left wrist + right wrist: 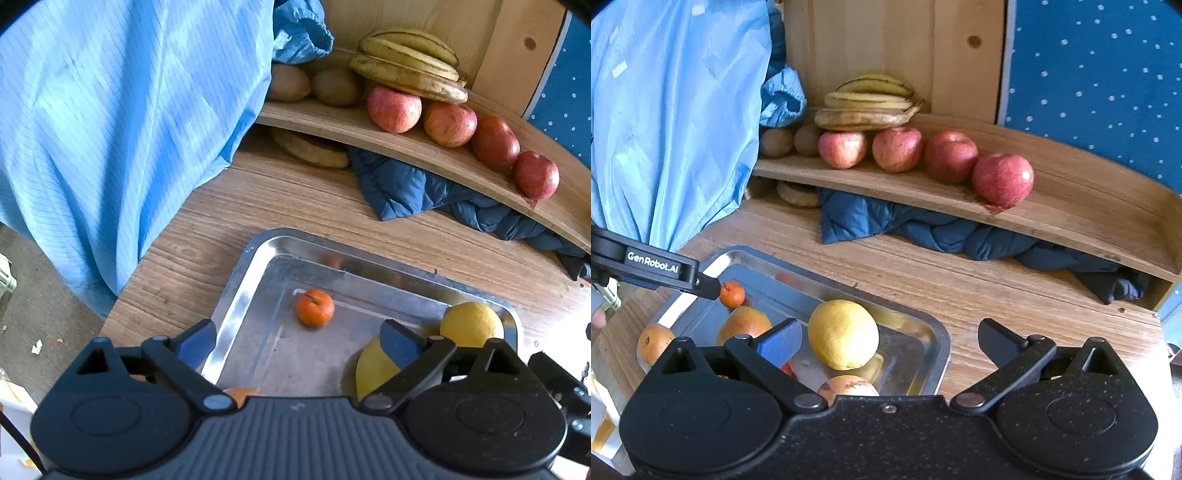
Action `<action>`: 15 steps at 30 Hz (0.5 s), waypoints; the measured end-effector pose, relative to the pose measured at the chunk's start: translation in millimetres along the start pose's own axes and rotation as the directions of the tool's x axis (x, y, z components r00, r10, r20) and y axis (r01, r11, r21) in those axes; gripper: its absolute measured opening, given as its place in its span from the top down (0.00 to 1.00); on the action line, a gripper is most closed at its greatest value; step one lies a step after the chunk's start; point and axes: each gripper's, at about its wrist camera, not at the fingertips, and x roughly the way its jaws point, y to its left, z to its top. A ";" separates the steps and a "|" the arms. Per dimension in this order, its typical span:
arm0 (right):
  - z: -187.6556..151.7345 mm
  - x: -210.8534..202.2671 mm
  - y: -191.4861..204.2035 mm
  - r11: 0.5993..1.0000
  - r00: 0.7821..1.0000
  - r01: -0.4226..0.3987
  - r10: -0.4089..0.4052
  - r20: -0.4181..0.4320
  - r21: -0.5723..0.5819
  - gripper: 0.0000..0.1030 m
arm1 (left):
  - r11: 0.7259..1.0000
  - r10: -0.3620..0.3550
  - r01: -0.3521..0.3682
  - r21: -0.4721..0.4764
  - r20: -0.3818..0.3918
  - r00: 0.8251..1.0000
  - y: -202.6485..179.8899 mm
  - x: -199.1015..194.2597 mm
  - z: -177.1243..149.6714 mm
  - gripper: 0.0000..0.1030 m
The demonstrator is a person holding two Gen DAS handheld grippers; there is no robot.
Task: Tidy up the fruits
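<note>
**Over the tray, both grippers spread and empty**

Left wrist view: left gripper (299,341) spread wide, nothing between its fingers, above the metal tray (236,280). Small tangerine (316,307) sits alone near the tray's far corner. Lemon (471,325) is partly behind the right finger; an orange fruit at the bottom edge is mostly hidden.

Right wrist view: right gripper (890,341) also wide apart, holding nothing. Lemon (843,334) lies in the tray, a pear (744,325) is half hidden, and another fruit is cut off below. Apples (897,147), bananas (868,105) and kiwis (777,142) line the wooden shelf (1071,210); a blue sleeve covers the shelf's left end.
</note>
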 end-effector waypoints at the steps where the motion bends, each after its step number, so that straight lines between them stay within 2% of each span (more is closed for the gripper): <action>1: 0.0 -2.0 -0.6 1.000 1.000 0.003 -0.003 0.004 0.004 0.01 | 1.000 0.004 -0.004 0.001 0.001 1.000 0.5 -0.8 -0.8 0.05; 15: -2.6 -15.5 -1.5 1.000 1.000 -0.010 0.009 0.020 0.027 0.01 | 1.000 0.022 -0.022 -0.005 0.020 1.000 5.5 -16.3 -14.2 0.02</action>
